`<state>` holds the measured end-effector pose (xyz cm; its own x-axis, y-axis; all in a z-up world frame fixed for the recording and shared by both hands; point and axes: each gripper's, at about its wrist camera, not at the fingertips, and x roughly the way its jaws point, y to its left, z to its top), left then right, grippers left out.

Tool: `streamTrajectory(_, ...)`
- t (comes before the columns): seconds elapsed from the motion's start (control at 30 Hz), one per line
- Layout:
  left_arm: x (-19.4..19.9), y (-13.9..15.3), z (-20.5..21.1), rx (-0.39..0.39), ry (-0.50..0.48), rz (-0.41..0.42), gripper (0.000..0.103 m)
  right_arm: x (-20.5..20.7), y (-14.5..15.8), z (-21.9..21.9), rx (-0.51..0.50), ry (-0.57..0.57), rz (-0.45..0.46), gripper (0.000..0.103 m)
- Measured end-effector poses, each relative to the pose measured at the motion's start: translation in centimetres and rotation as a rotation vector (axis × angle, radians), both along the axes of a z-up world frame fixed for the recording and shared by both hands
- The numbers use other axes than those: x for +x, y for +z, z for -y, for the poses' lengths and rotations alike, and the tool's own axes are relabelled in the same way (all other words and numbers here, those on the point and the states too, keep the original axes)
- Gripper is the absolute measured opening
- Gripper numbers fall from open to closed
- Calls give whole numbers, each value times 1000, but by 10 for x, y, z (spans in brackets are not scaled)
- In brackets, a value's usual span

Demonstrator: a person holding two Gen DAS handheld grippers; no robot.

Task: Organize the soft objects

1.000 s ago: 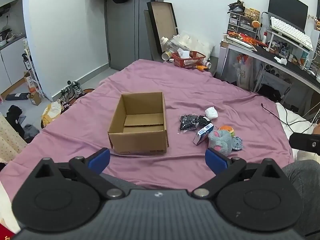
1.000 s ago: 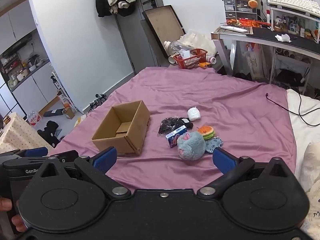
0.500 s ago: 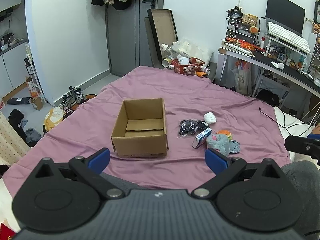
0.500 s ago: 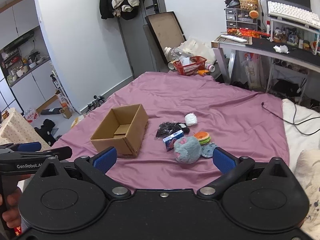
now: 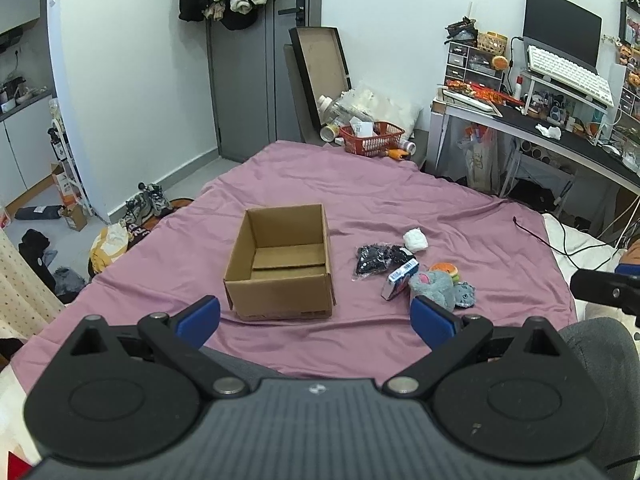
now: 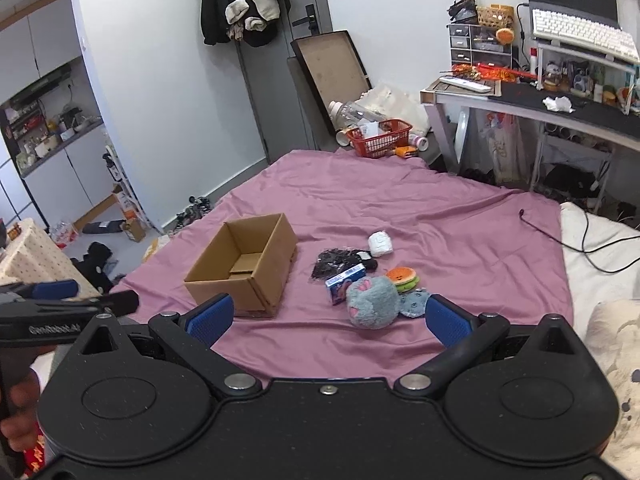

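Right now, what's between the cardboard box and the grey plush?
In the right wrist view, a black packet and a small blue carton lie between the cardboard box and the grey plush; otherwise bare purple sheet.

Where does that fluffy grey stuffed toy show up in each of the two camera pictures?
Left wrist view: the grey stuffed toy lies right of centre on the purple sheet, just above the left gripper's right-side fingertip.
Right wrist view: the toy sits near the middle, between the open fingers of the right gripper.
Shared landmark: the open cardboard box stands to the toy's left in both.
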<state>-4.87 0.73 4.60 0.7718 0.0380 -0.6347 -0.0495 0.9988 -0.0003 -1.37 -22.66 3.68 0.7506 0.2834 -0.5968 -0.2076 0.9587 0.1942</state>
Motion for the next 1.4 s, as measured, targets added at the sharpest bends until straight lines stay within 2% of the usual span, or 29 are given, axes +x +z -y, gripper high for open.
streamTrajectory(0.77,-7,10,-18,-2,21,21,101,-6,2,0,-9,10,14,103)
streamTrajectory(1.4,18,-21,-1,-26,-16,-43,101,15,-13,7,10,20,-30,103)
